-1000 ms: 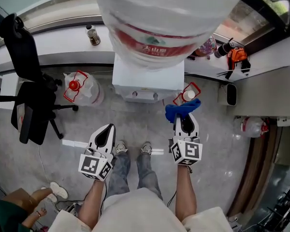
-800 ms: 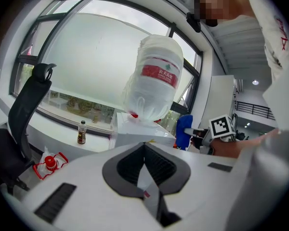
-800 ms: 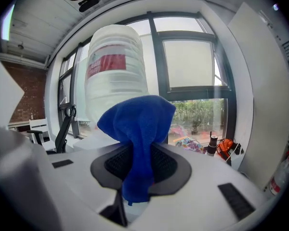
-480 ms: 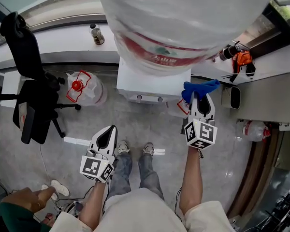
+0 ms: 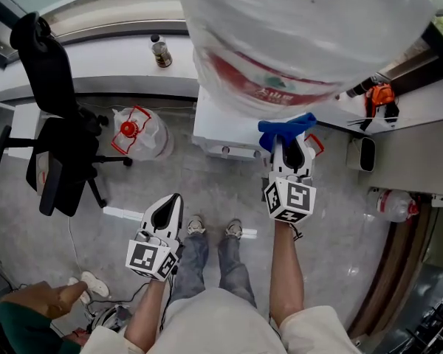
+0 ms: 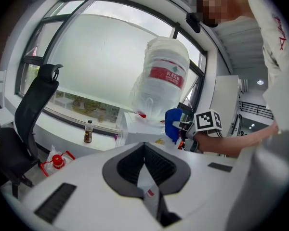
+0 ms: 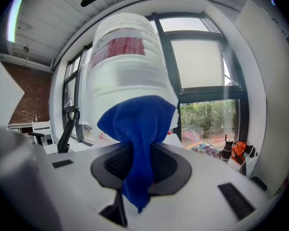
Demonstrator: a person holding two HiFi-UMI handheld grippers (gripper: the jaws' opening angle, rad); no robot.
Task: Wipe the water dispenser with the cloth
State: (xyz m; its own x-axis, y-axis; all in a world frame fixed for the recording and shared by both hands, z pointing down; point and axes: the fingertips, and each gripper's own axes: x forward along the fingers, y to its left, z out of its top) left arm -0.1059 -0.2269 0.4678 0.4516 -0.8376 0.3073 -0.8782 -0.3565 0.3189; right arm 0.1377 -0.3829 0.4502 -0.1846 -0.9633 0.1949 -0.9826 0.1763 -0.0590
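Grey floor (image 5: 125, 190) below a window counter (image 5: 103, 61): right gripper (image 5: 292, 143), clamped on the blue cloth (image 5: 286, 128), is nearer the water dispenser (image 5: 225, 133), which lies just ahead-left; left gripper (image 5: 167, 209), jaws together and empty, hangs well back.

Floor (image 5: 207, 183): chair (image 5: 55, 146), jug (image 5: 139, 133), dispenser (image 5: 218, 131) standing on it.
Ledge (image 5: 96, 61): bottle (image 5: 161, 51) upright.

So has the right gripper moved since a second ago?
Yes. The right gripper with the cloth went forward, from short of the dispenser to its right front corner.
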